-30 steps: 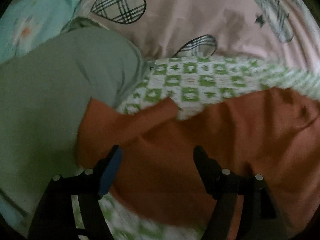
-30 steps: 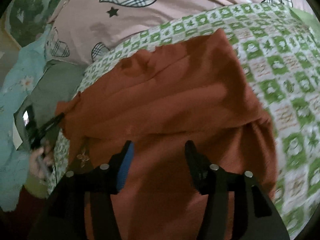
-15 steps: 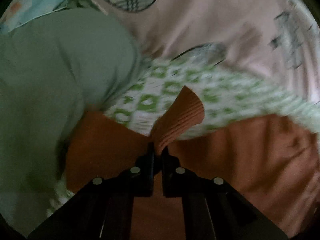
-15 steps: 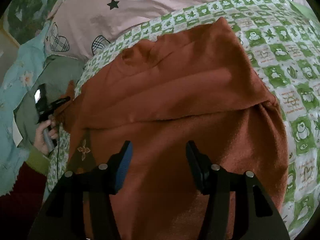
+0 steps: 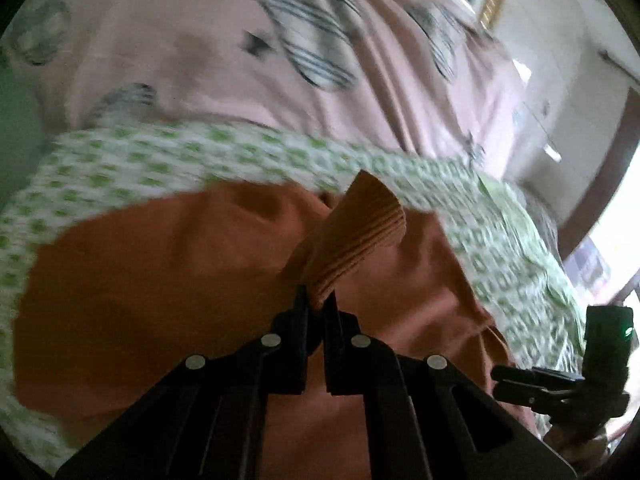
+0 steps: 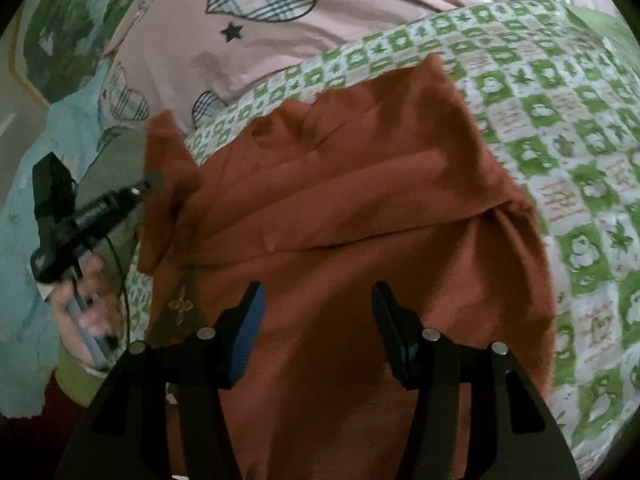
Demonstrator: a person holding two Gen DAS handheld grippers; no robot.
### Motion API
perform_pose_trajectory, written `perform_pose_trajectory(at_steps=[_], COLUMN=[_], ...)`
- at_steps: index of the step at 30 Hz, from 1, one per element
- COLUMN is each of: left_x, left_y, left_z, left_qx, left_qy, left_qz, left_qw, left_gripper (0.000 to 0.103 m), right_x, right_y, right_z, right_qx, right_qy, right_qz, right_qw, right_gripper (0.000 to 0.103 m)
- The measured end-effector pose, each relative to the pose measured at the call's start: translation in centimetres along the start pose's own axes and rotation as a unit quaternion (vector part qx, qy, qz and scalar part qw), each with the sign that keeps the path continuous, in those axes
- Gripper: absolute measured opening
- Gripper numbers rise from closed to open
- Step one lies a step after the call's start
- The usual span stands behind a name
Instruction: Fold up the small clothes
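Both grippers hang over a rust-orange garment (image 6: 360,208). It lies spread on a green-and-white checked blanket (image 6: 580,184), matte knit, creased in long soft folds, with a small embroidered flower near its left edge. Behind lies a pink sheet (image 6: 360,12) with plaid hearts. Left gripper (image 5: 316,308) is pressed together, pinching a ribbed cuff (image 5: 360,232) that stands up, curled. Right gripper (image 6: 318,304) stands spread above the cloth, holding nothing.
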State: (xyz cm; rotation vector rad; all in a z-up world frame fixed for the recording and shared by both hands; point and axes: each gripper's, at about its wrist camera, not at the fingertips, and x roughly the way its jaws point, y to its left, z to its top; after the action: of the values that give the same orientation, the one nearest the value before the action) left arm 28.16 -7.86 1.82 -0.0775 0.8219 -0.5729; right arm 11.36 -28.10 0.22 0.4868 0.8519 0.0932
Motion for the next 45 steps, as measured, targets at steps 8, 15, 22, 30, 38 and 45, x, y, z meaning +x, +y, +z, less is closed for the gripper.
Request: perform_pose_trajectory(at_steps=[8, 15, 22, 30, 38, 45], left_x=[8.0, 2.5, -5.8, -7.8, -6.0, -5.0], left_y=[-3.9, -1.9, 6.0, 16.9, 17.2, 17.3], left_z=[-3.6, -6.4, -10.7, -12.5, -11.2, -11.4], left_qx=[0.035, 0.011, -0.046, -0.187, -0.181, -0.186], left_qy=[0.064, 0.035, -0.005, -0.007, -0.009, -0.008], left_qz=[-0.003, 0.019, 0.167, 0.256, 0.266, 0.278], left_qw=[0.9973, 0.9991, 0.9849, 0.9484, 0.9469, 0.9424], left_gripper=[0.012, 0.054, 0.054, 0.053, 0.053, 0.054], right_x=[-0.9, 0.8, 4.3, 9.4, 1.6, 2.8], right_y=[-1.3, -0.5, 0.4, 0.7, 2.3, -3.8], right_z=[0.5, 2.2, 4.9, 7.8, 9.8, 9.9], right_qx=[0.019, 0.007, 0.000, 0.006, 0.007, 0.060], right_qy=[-0.012, -0.017, -0.009, 0.010, -0.082, -0.044], right_qz=[-0.006, -0.001, 0.008, 0.011, 0.085, -0.016], right_qw=[1.000, 1.000, 1.000, 1.000, 0.993, 0.997], right_gripper=[0.056, 0.057, 0.057, 0.039, 0.006, 0.002])
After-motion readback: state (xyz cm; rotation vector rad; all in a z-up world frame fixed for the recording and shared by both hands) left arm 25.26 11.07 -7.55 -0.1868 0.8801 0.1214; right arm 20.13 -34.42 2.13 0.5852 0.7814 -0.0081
